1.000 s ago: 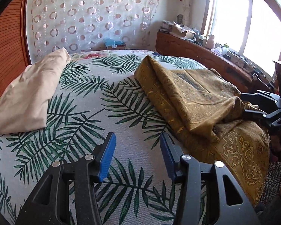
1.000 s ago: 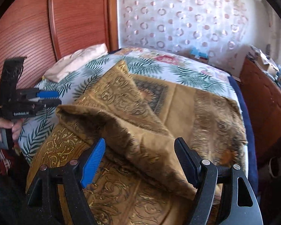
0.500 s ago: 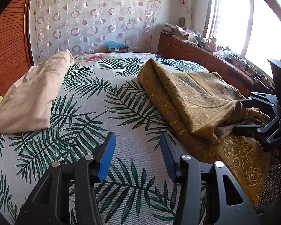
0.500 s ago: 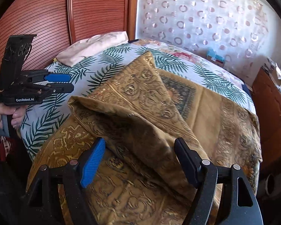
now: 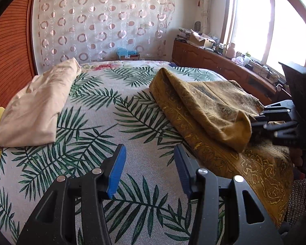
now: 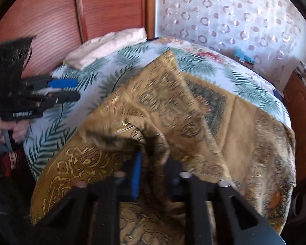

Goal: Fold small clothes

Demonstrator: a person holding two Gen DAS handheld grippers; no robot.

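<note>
My right tongs [image 6: 153, 163] have just clenched the mustard-gold paisley cloth's [image 6: 224, 126] raised fold; left tongs [image 5: 149, 163] released, empty. I should lift slowly, keeping edges aligned.

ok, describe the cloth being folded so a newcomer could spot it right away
Start at the bed with the palm-leaf cover. On the side by the window lies the golden-brown patterned cloth, one fold pinched in the right tongs. The only other fabric, a plain cream bundle, sits across the bed by the wooden wall.

The gold cloth [image 6: 193, 110] looks woven with a slight sheen, the bedspread [image 5: 95, 122] is coarse matt weave, and the tools [image 5: 149, 173] are matt black plastic with blue rubbery pads [image 5: 117, 171].
</note>
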